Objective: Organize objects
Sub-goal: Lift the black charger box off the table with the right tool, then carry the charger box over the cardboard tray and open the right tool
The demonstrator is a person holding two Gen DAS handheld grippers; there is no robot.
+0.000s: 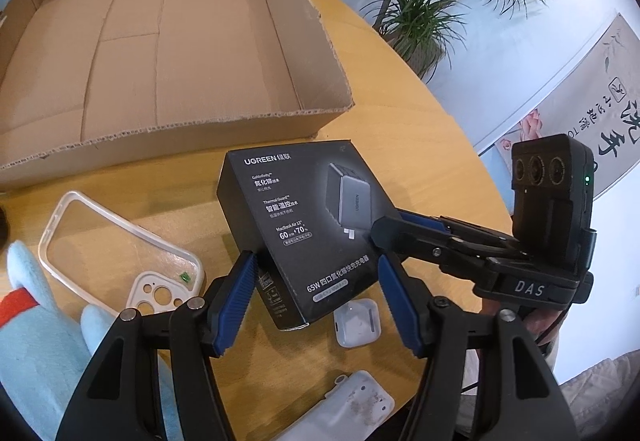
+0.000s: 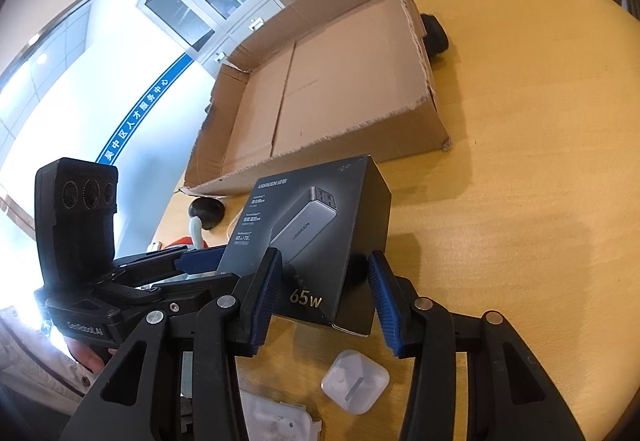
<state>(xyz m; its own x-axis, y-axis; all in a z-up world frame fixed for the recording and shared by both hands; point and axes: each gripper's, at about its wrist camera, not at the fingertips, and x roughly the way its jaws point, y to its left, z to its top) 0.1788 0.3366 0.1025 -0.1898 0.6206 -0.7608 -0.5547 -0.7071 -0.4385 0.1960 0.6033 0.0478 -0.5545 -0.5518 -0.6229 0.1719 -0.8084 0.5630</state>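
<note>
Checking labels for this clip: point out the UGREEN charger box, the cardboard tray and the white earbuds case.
UGREEN charger box point(image 1: 304, 209), left wrist view, on its printed front face.
Cardboard tray point(image 1: 248, 129), left wrist view, on its near wall.
White earbuds case point(image 2: 355, 381), right wrist view, on its lid.

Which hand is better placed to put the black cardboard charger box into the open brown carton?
Probably right: right tongs grip the black charger box across its thickness, and the open brown carton lies just ahead. Left tongs sit at its corner.
</note>
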